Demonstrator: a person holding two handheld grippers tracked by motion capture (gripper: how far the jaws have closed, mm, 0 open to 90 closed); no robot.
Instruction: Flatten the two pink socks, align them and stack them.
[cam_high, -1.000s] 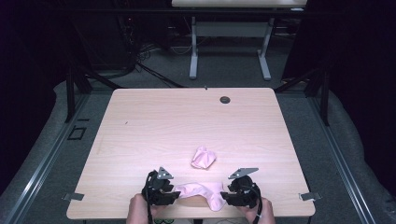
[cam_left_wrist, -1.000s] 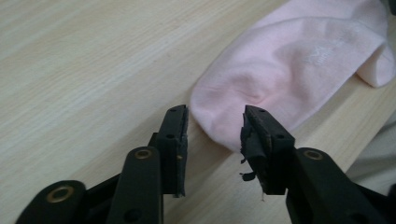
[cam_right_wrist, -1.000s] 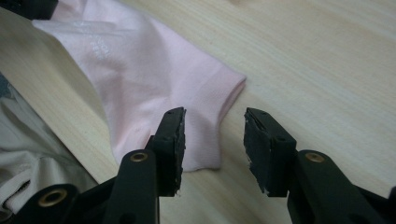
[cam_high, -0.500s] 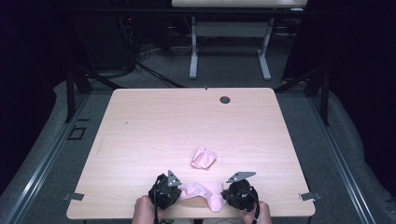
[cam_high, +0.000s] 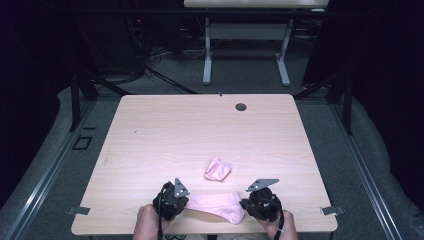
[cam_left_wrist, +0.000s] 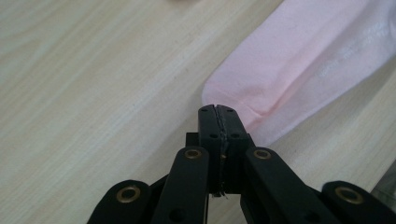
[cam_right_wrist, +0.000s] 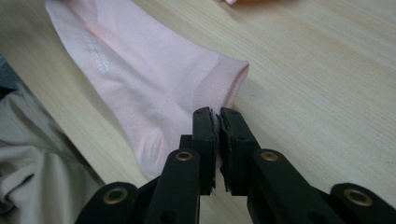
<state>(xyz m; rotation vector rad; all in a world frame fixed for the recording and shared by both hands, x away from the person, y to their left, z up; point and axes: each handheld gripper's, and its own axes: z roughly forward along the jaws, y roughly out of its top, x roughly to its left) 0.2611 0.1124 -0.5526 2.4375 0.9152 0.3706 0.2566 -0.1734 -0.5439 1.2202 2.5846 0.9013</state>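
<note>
High view: wooden table (cam_high: 165, 135), grey floor (cam_high: 45, 150); each gripper pinches the pink sock (cam_high: 215, 202).

Both hands come in from the near edge of the table in the high view, each wrapped around a black gripper. The left gripper (cam_high: 181, 201) sits at the person's left, its grey three-cornered plate on top, and points inward toward the other. Its jaws are pressed together, pinching the toe end of a pink sock (cam_left_wrist: 299, 70). The right gripper (cam_high: 248, 204) points inward from the opposite side, jaws likewise closed, clamped on the sock's cuff edge.
</note>
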